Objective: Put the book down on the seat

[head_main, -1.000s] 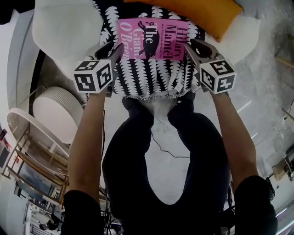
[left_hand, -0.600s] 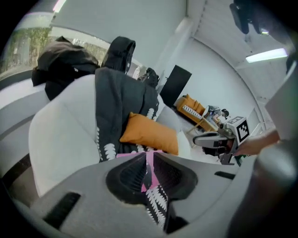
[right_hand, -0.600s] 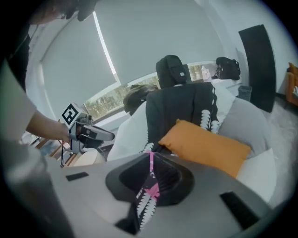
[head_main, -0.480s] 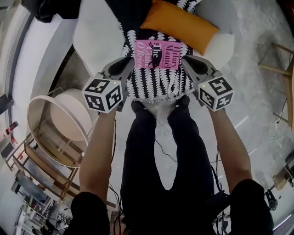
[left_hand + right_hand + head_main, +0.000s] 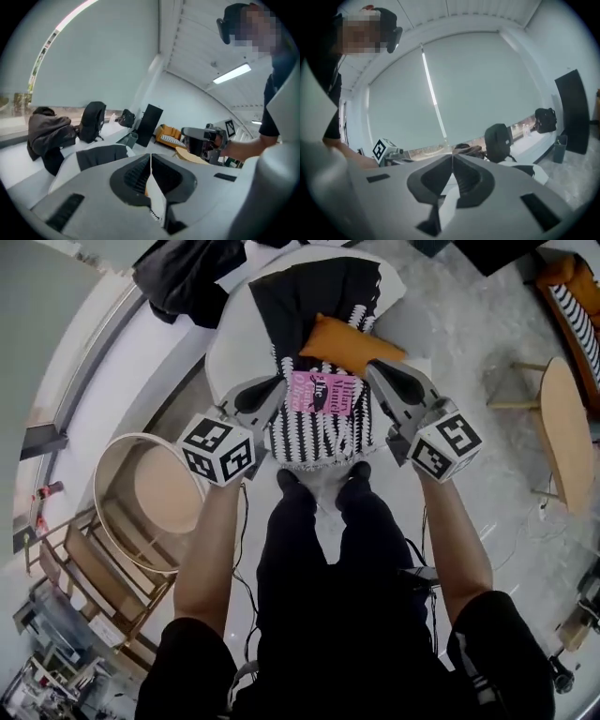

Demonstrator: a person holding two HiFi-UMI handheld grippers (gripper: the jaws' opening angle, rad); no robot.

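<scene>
The pink book (image 5: 325,393) lies flat on the seat of the white armchair (image 5: 234,343). It rests on the black-and-white patterned throw (image 5: 323,435) that runs down the armchair's middle and hangs over its front edge. An orange cushion (image 5: 352,343) sits further back on the same seat, and its near edge looks to be touching or just beside the book. No finger touches the book, so the put-down looks finished.

The left gripper (image 5: 280,384) and the right gripper (image 5: 372,369) hang over the front half of the armchair, one at each side of the throw. In its own view the left gripper (image 5: 150,159) has its fingers clenched pad to pad with nothing between them. The right gripper (image 5: 453,160) is in the same state. Both pairs of fingers have just been closing, on nothing.

Both gripper views look out level across the room, at a window blind and bags on a ledge, and neither shows the seat. From that I judge the fingers to be well above the book, which lies below them and between them.

The book's long axis runs across the armchair, from one gripper toward the other, with a short edge facing each. Neither hand is clearly nearer. Any further move would have to come straight down, with the fingers opened first.
</scene>
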